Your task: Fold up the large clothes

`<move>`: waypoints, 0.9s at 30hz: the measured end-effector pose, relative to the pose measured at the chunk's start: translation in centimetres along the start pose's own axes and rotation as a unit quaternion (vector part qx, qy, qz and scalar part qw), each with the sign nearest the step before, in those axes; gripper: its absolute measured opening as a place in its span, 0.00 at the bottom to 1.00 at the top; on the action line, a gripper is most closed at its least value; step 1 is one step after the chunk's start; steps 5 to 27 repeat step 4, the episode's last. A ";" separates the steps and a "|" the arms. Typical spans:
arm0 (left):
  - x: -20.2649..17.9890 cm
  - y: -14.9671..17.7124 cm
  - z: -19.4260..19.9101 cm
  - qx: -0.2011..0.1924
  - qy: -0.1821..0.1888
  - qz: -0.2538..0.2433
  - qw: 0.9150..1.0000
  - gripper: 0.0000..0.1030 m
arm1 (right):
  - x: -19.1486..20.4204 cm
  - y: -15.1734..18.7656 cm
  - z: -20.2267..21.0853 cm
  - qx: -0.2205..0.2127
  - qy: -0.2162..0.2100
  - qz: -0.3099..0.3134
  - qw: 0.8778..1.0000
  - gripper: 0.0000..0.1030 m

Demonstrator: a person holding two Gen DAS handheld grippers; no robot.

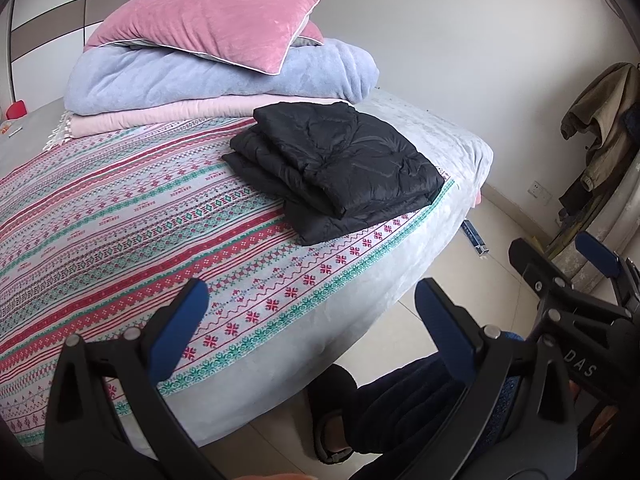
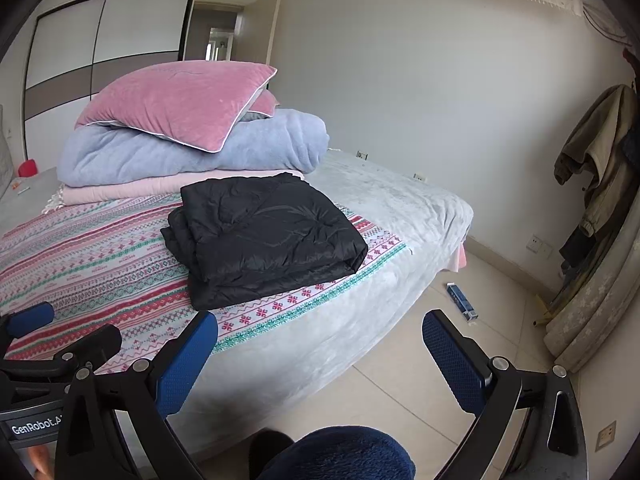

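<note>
The black jacket (image 2: 262,236) lies folded on the bed (image 2: 384,204). Left gripper (image 1: 312,316) and right gripper (image 2: 320,344): jaws spread, holding nothing.

We see open patterned bedspread (image 2: 100,256) left of the folded black jacket (image 2: 264,236), passable for a gripper. Behind it the stacked blankets (image 2: 192,152) (pillow (image 2: 176,100) on top) block the way.

The left claw (image 1: 312,312) and the right claw (image 2: 320,342) are both spread wide, holding nothing, side by side and level, above the person's knee (image 2: 340,454).
</note>
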State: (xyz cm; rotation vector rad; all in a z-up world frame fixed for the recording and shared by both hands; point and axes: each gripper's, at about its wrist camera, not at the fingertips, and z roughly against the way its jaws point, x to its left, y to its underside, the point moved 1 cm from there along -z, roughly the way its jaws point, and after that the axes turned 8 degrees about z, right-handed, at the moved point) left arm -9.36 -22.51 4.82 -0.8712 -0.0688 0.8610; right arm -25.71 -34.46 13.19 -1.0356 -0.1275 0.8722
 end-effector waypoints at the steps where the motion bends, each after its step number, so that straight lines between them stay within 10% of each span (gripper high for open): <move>1: 0.0 0.0 0.0 0.000 0.000 0.000 1.000 0.99 | 0.0 0.0 0.0 0.000 0.000 0.000 1.000 1.00; 27: -0.1 0.0 0.0 0.000 0.000 0.001 1.000 0.99 | 0.0 0.0 0.0 0.000 0.001 -0.001 1.000 1.00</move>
